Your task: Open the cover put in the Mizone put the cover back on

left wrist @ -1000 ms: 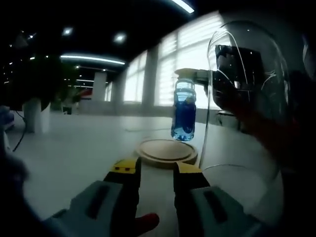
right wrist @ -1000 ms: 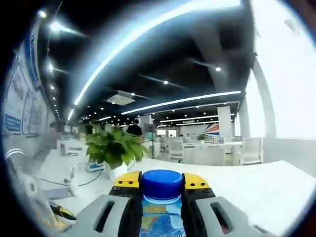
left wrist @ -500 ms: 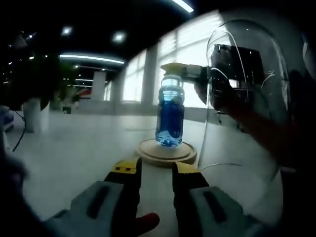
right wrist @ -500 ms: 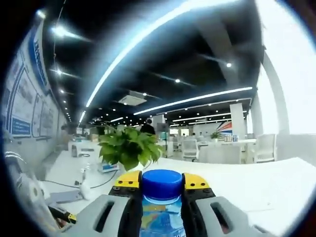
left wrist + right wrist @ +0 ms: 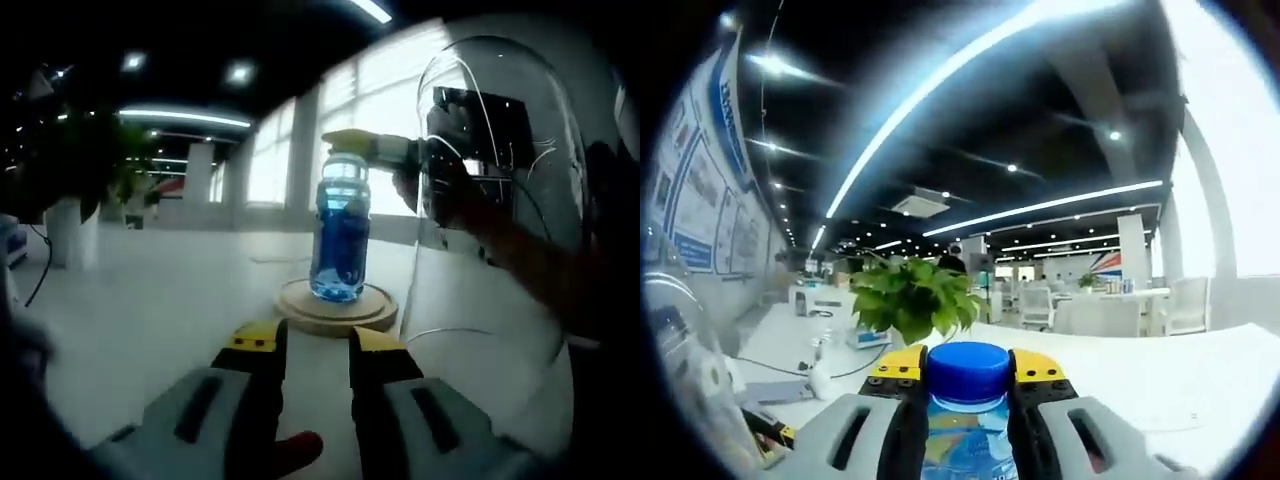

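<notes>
A Mizone bottle (image 5: 340, 240) of blue drink hangs upright over the middle of a round wooden base (image 5: 335, 308). Its bottom is at the base's top; I cannot tell whether it rests there. My right gripper (image 5: 347, 150) reaches in from the right and is shut on the bottle's neck. In the right gripper view its jaws close on the neck just under the blue cap (image 5: 968, 368). A clear glass dome cover (image 5: 500, 200) stands upright, close on the right of the base. My left gripper (image 5: 312, 345) is low in front of the base, jaws apart with nothing between them.
The white table (image 5: 150, 300) runs wide to the left of the base. A potted plant in a white pot (image 5: 65, 230) stands at the far left, with a cable beside it. A leafy plant (image 5: 912, 300) and small desk items lie beyond the cap.
The right gripper has carried the bottle left and down, from above the base's right edge to its middle. The left gripper and the dome have stayed put.
</notes>
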A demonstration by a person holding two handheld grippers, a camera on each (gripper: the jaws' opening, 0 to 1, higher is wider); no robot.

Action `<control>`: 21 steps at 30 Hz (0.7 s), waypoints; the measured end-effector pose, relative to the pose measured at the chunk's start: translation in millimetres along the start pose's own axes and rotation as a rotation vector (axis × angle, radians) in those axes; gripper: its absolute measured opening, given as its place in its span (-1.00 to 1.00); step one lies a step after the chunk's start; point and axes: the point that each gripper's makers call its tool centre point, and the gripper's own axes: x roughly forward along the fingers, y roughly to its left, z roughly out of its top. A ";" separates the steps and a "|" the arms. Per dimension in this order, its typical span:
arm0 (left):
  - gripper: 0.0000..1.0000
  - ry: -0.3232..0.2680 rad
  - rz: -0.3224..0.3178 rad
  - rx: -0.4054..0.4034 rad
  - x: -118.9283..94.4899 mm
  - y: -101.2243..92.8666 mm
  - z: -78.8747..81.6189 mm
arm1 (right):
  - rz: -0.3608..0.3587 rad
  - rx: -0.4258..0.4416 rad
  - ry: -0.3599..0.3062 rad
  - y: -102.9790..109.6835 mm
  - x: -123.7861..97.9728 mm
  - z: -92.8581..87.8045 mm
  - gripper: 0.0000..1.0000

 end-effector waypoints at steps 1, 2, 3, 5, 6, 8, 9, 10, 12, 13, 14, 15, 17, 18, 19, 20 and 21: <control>-0.63 0.000 0.000 0.000 0.1 0.0 0.0 | -0.002 -0.005 -0.002 0.1 0.3 0.2 -0.53; -0.63 0.001 0.000 0.000 0.3 0.0 -0.1 | -0.002 -0.013 -0.003 -0.2 0.4 0.7 -0.53; -0.63 0.001 0.000 0.000 0.4 0.1 -0.2 | 0.000 -0.017 -0.003 -0.4 -0.2 1.0 -0.53; -0.63 0.003 -0.001 0.000 0.6 0.1 -0.5 | 0.003 -0.020 -0.006 -2.5 -0.4 1.2 -0.53; -0.63 0.004 -0.001 0.000 0.6 0.1 -0.7 | 0.004 -0.022 -0.005 -3.2 0.3 1.2 -0.53; -0.63 0.005 -0.002 0.000 0.7 0.0 -1.0 | 0.005 -0.028 -0.003 -2.5 -0.1 1.3 -0.53; -0.63 0.005 -0.003 0.000 0.7 0.0 -1.0 | 0.007 -0.029 -0.003 -2.4 -0.1 1.3 -0.53; -0.63 0.005 -0.003 0.000 0.8 -0.1 -1.0 | 0.011 -0.029 -0.004 -2.2 -0.5 1.2 -0.53; -0.63 0.007 -0.003 0.002 0.7 0.0 -1.5 | 0.014 -0.027 -0.006 -2.0 -0.8 1.5 -0.53; -0.63 0.007 -0.003 0.003 0.7 0.1 -1.5 | 0.014 -0.017 -0.004 -2.6 -1.6 1.7 -0.53; -0.63 0.008 -0.003 0.003 0.6 0.0 -1.7 | 0.014 -0.015 -0.005 -2.7 -1.6 1.3 -0.53; -0.63 0.009 -0.003 0.004 0.6 0.0 -2.0 | 0.013 -0.015 -0.005 -2.8 -1.7 0.9 -0.53; -0.63 0.011 -0.004 0.005 0.6 0.1 -2.4 | 0.015 -0.019 -0.006 -2.4 -1.9 0.9 -0.53; -0.62 0.011 -0.004 0.005 0.5 0.1 -2.6 | 0.013 -0.023 -0.007 -2.6 -2.0 0.9 -0.53; -0.62 0.012 -0.004 0.004 0.4 0.2 -2.7 | 0.012 -0.025 -0.007 -2.0 -2.8 1.1 -0.53; -0.62 0.012 -0.003 0.004 0.3 0.5 -2.8 | 0.012 -0.026 -0.006 -2.5 -3.4 1.1 -0.53; -0.62 0.011 -0.002 0.002 0.0 0.9 -2.7 | 0.010 -0.026 -0.005 -2.3 -4.3 1.0 -0.53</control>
